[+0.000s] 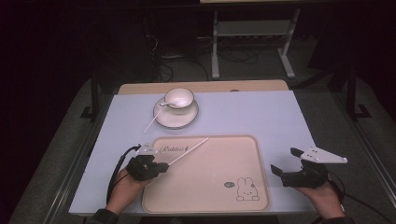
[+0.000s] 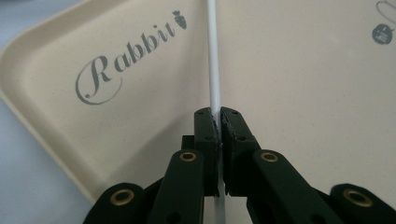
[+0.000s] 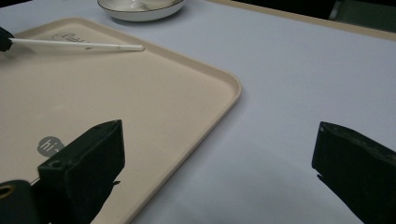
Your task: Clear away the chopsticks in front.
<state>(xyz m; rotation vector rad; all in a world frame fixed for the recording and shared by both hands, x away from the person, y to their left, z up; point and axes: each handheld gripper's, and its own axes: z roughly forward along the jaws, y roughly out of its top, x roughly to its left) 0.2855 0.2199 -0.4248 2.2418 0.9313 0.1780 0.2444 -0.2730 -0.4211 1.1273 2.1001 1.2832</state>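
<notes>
Nearest the lens in the left gripper view, the left gripper has its fingers clenched on a thin white stick, gripped close to one end; the short length behind the fingers is cut off by the lower frame edge. The stick extends forward above the beige tray, its free end near the far rim, past the printed word "Rabbit"; whether the tip touches the tray surface cannot be determined. The right gripper is held over the counter just beside the tray's right edge, fingers released and spread wide with nothing between them. Beyond the tray, a white cup stands on a saucer; a second stick leans out of the cup, its lower end hidden inside. The right hand is partly cut off by the frame.
</notes>
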